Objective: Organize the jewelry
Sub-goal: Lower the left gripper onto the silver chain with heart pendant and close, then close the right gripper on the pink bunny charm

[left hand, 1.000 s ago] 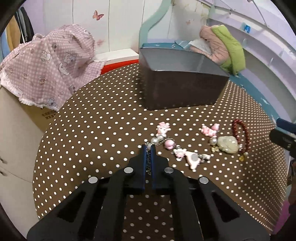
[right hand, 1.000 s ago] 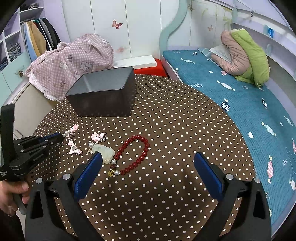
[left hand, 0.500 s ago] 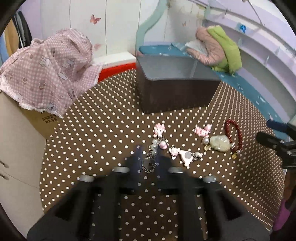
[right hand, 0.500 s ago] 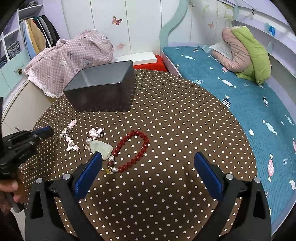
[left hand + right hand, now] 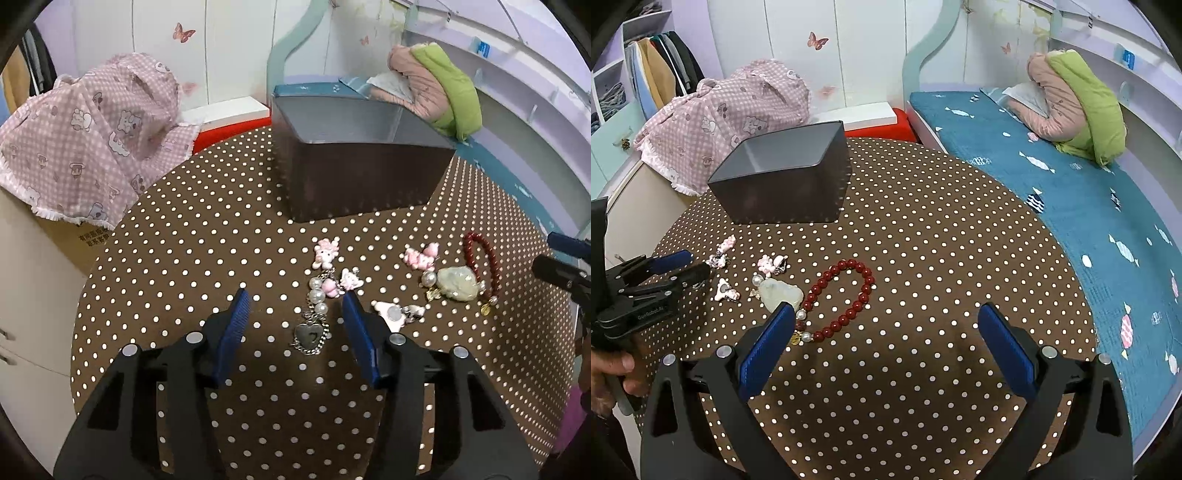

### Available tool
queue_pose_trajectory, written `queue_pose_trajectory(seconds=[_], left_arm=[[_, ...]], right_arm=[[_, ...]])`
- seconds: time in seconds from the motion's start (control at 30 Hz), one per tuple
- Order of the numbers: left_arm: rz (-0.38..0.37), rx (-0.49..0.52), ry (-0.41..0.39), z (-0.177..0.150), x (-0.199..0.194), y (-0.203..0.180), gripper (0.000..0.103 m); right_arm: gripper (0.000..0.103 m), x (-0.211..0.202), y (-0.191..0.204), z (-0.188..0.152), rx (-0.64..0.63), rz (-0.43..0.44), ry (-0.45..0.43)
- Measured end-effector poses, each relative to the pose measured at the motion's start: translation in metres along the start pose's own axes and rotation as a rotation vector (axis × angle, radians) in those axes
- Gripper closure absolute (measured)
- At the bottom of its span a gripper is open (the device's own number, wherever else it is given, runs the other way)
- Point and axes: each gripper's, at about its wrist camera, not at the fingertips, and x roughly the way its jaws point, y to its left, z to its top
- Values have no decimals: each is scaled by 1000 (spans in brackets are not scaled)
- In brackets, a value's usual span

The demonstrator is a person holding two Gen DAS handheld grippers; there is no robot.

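A round table under a brown white-dotted cloth point(image 5: 207, 236) carries a dark grey rectangular open box point(image 5: 354, 177) beyond both jaws. The right gripper point(image 5: 886, 339) stands wide apart, empty. The left gripper point(image 5: 295, 317), jaws just closing yet apart, brackets a silver heart-pendant pearl chain point(image 5: 312, 332) untouched.

One dark box point(image 5: 354, 173), one red bead bracelet point(image 5: 846, 299), one jade pendant point(image 5: 458, 284), one heart-charm chain point(image 5: 310, 334), four pink charms point(image 5: 325, 253).
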Motion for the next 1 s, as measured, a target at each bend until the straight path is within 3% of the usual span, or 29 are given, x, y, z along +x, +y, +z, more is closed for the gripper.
queue_pose_trajectory(seconds=[0.07,0.1,0.13,0.17,0.2,0.33,0.57,0.93,1.0], left_arm=[[14,32,-7,-1,1,-1,50],[15,50,-9,0,2,-4,57],[5,51,-13,0,2,-6,65],[-3,45,-14,0,2,-7,84],[-24,33,-11,1,1,-6,96],[-83,-5,-32,-3,-10,-3,96],[-99,-47,-129,-2,-53,4,96],[-42,-138,-211,-14,-96,22,96],[-30,-145,-220,-16,-101,24,96]], right_arm=[[8,1,1,0,-4,1,4],[8,1,2,0,-7,1,5],[8,1,3,0,-9,2,6],[8,1,3,0,-10,3,6],[8,2,5,1,-11,4,7],[8,5,7,2,-8,7,14],[8,6,18,10,-20,73,-6],[8,46,128,37,-312,228,1],[22,56,141,39,-346,247,19]])
